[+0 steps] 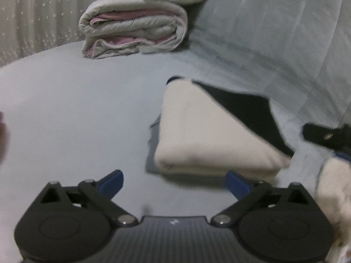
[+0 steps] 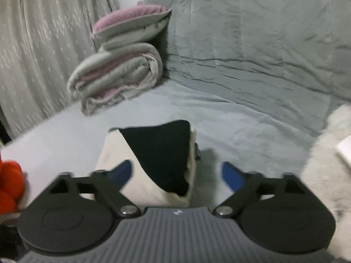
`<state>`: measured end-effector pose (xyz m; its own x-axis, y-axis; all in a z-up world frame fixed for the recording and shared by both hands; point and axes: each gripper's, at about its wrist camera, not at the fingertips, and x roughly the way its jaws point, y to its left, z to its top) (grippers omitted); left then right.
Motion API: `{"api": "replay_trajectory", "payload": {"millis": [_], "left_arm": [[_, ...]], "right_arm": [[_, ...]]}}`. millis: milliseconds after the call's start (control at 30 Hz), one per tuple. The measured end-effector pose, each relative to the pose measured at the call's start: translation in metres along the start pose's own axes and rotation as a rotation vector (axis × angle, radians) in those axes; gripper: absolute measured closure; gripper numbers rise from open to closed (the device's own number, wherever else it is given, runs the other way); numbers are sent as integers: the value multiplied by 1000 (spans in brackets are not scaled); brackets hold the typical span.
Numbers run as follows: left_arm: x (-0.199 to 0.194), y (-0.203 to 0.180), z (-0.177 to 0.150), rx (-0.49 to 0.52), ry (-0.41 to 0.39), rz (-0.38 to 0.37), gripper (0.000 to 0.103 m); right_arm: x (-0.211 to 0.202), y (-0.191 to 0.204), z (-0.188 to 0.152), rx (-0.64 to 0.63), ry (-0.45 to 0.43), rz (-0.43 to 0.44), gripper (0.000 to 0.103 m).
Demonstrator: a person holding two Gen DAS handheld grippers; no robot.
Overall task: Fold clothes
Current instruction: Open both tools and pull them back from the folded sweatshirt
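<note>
A folded cream garment [image 1: 208, 144] with a black panel [image 1: 248, 111] across its far corner lies flat on the pale blue bed sheet [image 1: 76, 114]. My left gripper [image 1: 174, 184] hovers just in front of its near edge, open, with nothing between the blue fingertips [image 1: 111, 183]. In the right wrist view the same garment [image 2: 149, 188] lies under my right gripper [image 2: 177, 173], which is open. Its left fingertip [image 2: 122, 171] hangs over the cream cloth and the other over bare sheet. A black piece of the right gripper's frame [image 1: 326, 135] shows at the right edge.
A rolled grey and pink quilt [image 1: 133, 26] [image 2: 118, 74] sits at the back by a starred curtain [image 1: 33, 17]. A grey padded backrest [image 2: 263, 43] rises behind. White fluffy fabric [image 2: 324, 153] lies to the right, and an orange-red object [image 2: 8, 184] at the left edge.
</note>
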<state>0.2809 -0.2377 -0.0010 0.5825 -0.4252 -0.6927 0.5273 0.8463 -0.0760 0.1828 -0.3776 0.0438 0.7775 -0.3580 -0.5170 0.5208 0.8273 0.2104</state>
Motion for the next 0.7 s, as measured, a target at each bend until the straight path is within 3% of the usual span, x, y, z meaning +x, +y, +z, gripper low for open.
{"api": "replay_trajectory", "payload": {"millis": [133, 233, 433, 700], "left_arm": [[4, -7, -2, 61, 82, 77, 1], [10, -9, -5, 75, 119, 80, 1], [9, -13, -9, 82, 118, 79, 1], [9, -18, -8, 97, 106, 75, 1]], "right_arm": [[-7, 1, -3, -47, 48, -92, 0], [-10, 3, -6, -88, 79, -140, 0], [-9, 4, -8, -114, 128, -92, 0], [-4, 6, -11, -142, 159, -122, 0]]}}
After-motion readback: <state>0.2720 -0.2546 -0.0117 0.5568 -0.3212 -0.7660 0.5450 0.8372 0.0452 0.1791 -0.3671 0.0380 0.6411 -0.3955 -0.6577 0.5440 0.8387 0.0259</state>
